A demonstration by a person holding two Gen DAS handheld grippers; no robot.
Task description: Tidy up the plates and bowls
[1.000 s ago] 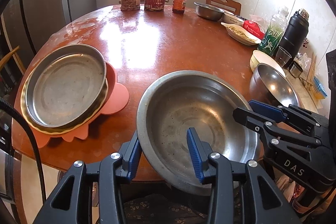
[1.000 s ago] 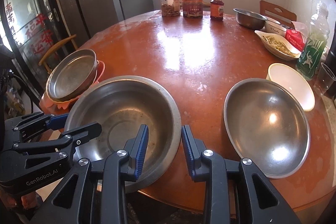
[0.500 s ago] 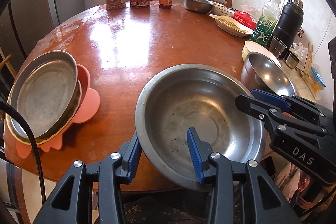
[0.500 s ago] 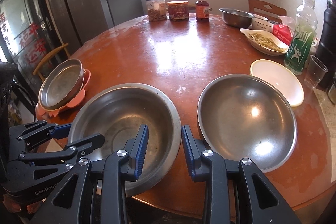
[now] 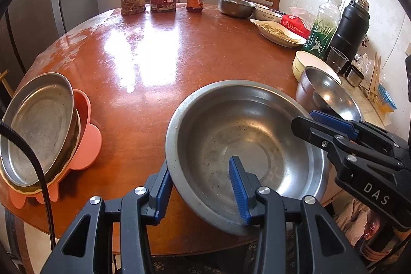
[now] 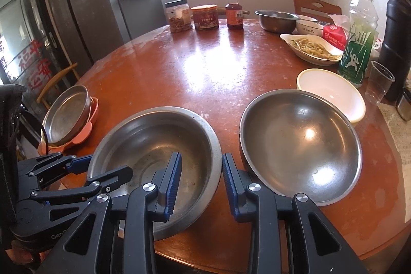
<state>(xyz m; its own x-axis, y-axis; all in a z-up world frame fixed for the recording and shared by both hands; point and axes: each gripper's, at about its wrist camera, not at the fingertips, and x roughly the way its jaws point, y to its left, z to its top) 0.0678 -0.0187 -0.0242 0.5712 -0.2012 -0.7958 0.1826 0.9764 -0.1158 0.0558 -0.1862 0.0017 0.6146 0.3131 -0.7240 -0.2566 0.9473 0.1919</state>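
Jutting past the near edge of the round counter (image 5: 159, 48), the dull steel bowl (image 5: 239, 145) is the biggest worry: much of it hangs over the floor, carried only by two rim grips. The left hand-held gripper (image 5: 203, 186) pinches its near rim, one blue pad outside, one inside; the right hand-held gripper (image 6: 201, 177) pinches the rim on the side nearest the shiny steel bowl (image 6: 300, 145), again straddling the wall. If the two hands drift apart or twist unevenly, the smooth rim could slide out of one pinch and the bowl would swing down off the edge. The shiny bowl sits just beside it on the counter, and appears to be where this one gets nested; coming in too low, the carried rim may strike it and shove it into the white bowl (image 6: 331, 91) touching it behind. Smaller still, the plastic cup (image 6: 380, 81) near that bowl looks light enough to topple if the chain of nudges reaches it.
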